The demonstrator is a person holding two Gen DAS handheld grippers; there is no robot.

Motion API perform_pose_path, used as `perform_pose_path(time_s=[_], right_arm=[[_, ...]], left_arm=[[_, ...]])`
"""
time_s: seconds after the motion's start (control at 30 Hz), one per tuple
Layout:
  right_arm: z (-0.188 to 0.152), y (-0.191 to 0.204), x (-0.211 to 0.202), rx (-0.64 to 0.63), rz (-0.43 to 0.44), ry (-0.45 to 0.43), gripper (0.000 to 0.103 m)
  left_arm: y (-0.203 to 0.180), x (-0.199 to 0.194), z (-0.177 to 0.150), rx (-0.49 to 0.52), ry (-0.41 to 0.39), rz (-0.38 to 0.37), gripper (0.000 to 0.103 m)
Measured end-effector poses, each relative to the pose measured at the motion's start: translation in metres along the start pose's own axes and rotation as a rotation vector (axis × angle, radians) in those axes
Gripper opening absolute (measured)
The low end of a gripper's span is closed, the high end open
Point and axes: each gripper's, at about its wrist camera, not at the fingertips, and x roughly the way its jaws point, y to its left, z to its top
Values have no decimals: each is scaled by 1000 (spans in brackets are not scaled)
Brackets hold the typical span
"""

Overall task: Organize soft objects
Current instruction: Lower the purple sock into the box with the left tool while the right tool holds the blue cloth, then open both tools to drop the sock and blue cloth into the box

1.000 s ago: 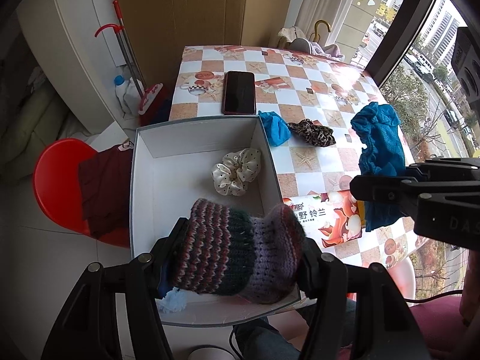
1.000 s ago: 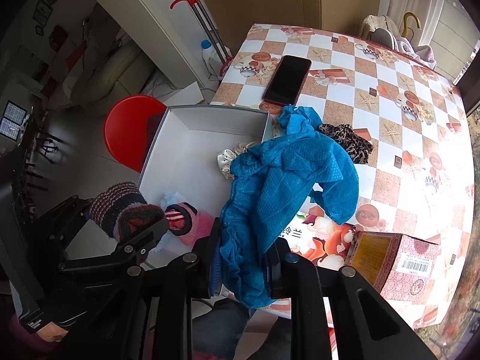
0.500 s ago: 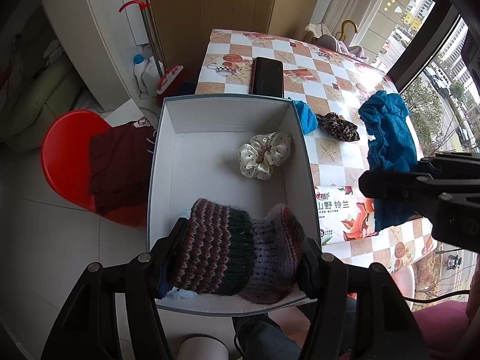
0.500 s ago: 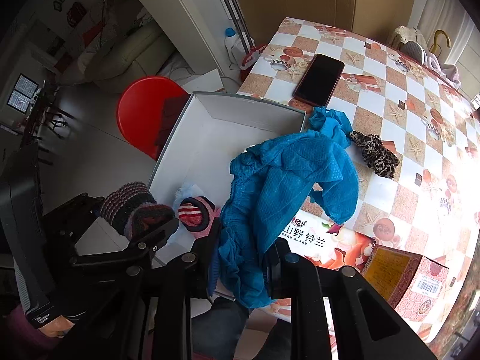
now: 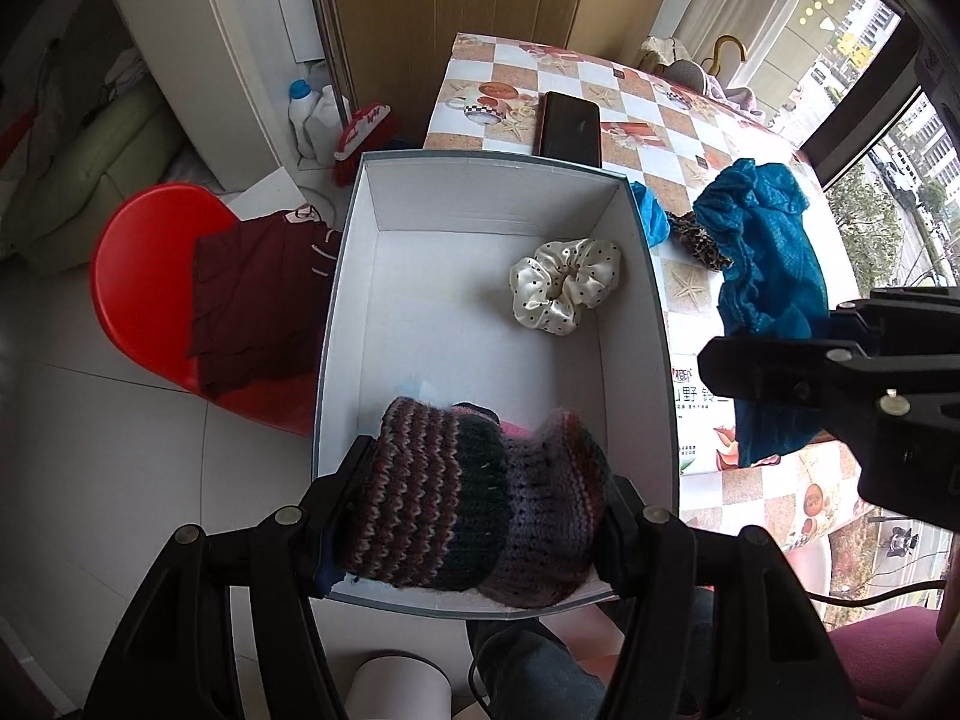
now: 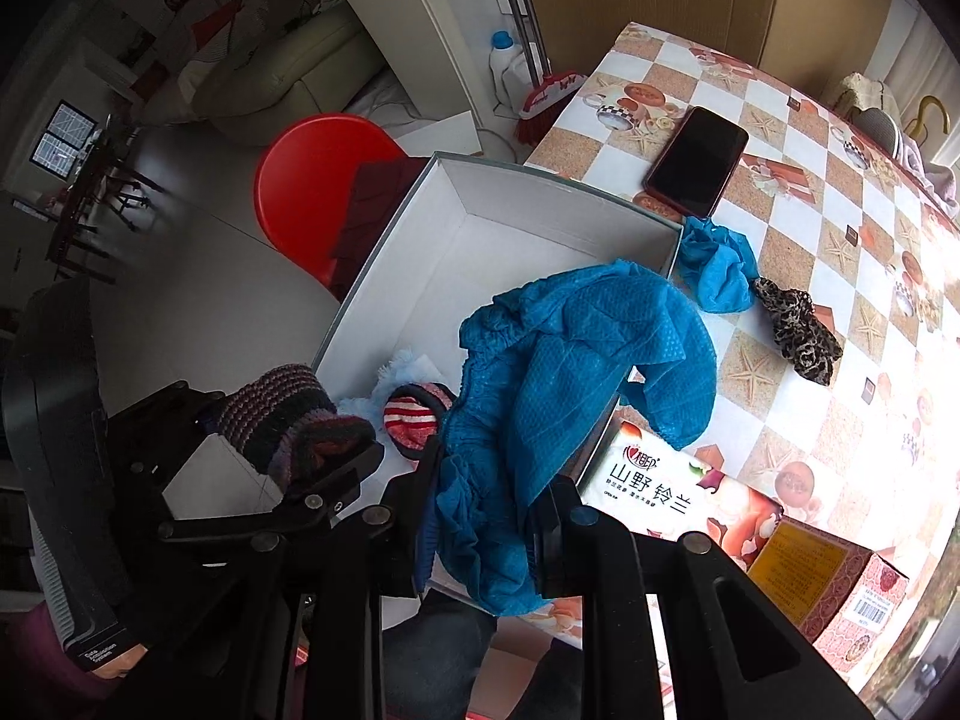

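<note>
Fingers (image 5: 351, 483) of the left gripper (image 5: 480, 489) are pinching a striped knit hat (image 5: 468, 498) over the white box's (image 5: 651, 324) near end; right gripper (image 6: 489, 486) is clamping blue mesh cloth (image 6: 576, 372). Best lowering the hat inside before parting.

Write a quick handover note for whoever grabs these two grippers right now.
Left hand-held gripper: shut on the striped knit sock, held over the near end of the white box.
Right hand-held gripper: shut on the blue shoe cover, above the box's right edge.
Done: cream scrunchie and a red-striped sock lie in the box.
Left: release both; then the small blue cover and leopard scrunchie on the table.
</note>
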Motion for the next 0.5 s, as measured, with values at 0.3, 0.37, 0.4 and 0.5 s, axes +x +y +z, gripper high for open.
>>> perform_pose_path(time_s=[0.3, 0.37, 0.4, 0.5], right_arm=[[6, 2, 11, -2, 17, 22, 23], [7, 3, 15, -5, 19, 32, 23], [7, 2, 17, -7, 23, 38, 23], [7, 2, 23, -4, 29, 51, 23]], left_arm=[[0, 9, -2, 2, 27, 5, 68], [0, 12, -2, 4, 34, 7, 68], [-1, 13, -2, 6, 36, 7, 68], [-1, 16, -2, 7, 42, 8, 69]])
